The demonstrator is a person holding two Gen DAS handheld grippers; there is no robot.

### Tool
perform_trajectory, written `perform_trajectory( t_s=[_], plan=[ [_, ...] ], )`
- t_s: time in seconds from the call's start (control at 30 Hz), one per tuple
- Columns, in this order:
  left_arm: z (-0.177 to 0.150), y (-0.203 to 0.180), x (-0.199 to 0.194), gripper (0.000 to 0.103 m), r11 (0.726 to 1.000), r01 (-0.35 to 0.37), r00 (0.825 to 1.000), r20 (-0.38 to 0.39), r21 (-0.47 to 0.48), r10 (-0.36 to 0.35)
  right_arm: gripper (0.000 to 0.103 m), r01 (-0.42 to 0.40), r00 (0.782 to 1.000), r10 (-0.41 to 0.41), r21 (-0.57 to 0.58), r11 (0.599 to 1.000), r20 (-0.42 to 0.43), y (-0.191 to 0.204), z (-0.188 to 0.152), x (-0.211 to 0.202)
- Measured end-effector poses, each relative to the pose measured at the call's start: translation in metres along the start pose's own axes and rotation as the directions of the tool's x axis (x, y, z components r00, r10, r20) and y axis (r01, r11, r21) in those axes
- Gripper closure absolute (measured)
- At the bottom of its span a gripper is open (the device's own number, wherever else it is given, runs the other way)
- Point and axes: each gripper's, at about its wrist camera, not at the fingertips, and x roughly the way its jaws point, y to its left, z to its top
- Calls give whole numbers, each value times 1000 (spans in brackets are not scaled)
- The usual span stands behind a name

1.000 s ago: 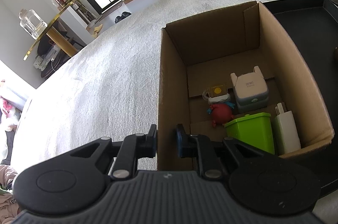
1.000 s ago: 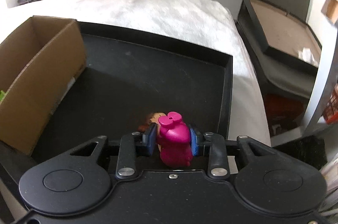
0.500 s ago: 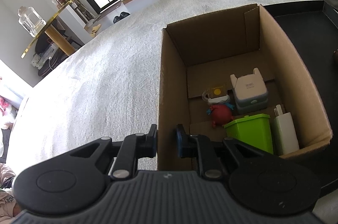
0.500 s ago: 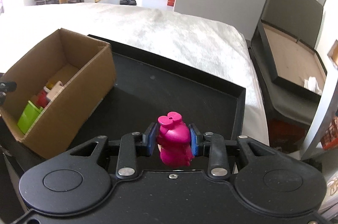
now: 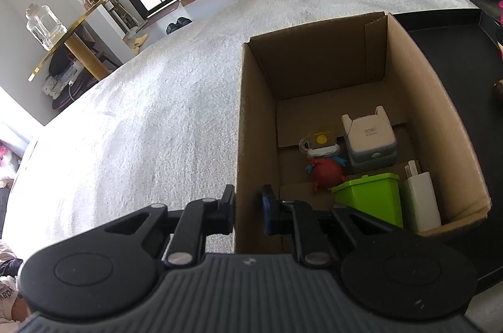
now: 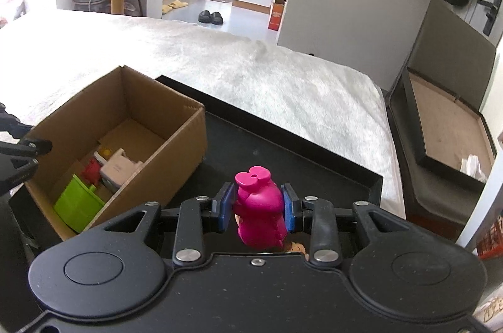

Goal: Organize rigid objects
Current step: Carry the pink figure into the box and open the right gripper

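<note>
I have the pink toy [image 6: 258,207] pinched upright in the right claw [image 6: 257,204], its two pads pressing the toy's sides, so this claw stands narrow around it. The toy hangs just beside the cardboard box [image 6: 176,153], off its right wall and above the black tray [image 6: 283,150] that carries the box. To do this step well, I judge I should carry the toy over that right wall with room to spare, then lower it into the bare far half of the box floor, because the near half is already crowded. I would let go only once the toy is low inside, so that it does not topple onto its neighbours.

My left claw [image 5: 248,208] is nearly closed on the box's near left wall, one pad outside and one inside, steadying it. I would leave it there so the box cannot slide on the tray.

Inside the box, nearest me, stand a green bin [image 5: 369,196] and a white charger [image 5: 421,201]. Behind them lies a red figure [image 5: 325,171], then a small white and grey box [image 5: 371,141]. Beyond the box stretches the white bed [image 6: 251,72].
</note>
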Motion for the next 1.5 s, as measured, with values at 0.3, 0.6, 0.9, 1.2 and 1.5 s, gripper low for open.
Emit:
perform_trajectory(
  t_s=[0.3, 0.6, 0.9, 1.2, 1.5],
  plan=[
    [1, 6, 1, 88, 1000, 21, 1000, -4, -21, -21, 71, -41, 998, 43, -42, 998, 39, 23, 16, 0],
    [1, 10, 3, 88, 998, 37, 999, -1, -42, -37, 71, -94, 992, 103, -107, 990, 75, 46, 34, 0],
    [0, 13, 6, 88, 996, 57, 998, -2, -62, -57, 71, -128, 985, 146, -172, 977, 93, 64, 46, 7],
    [1, 16, 9, 89, 993, 80, 997, -5, -85, -81, 71, -155, 979, 179, -218, 964, 94, 78, 55, 14],
    [1, 20, 12, 89, 991, 94, 995, -6, -96, -95, 71, -182, 974, 209, -254, 950, 84, 90, 59, 20]
  ],
)
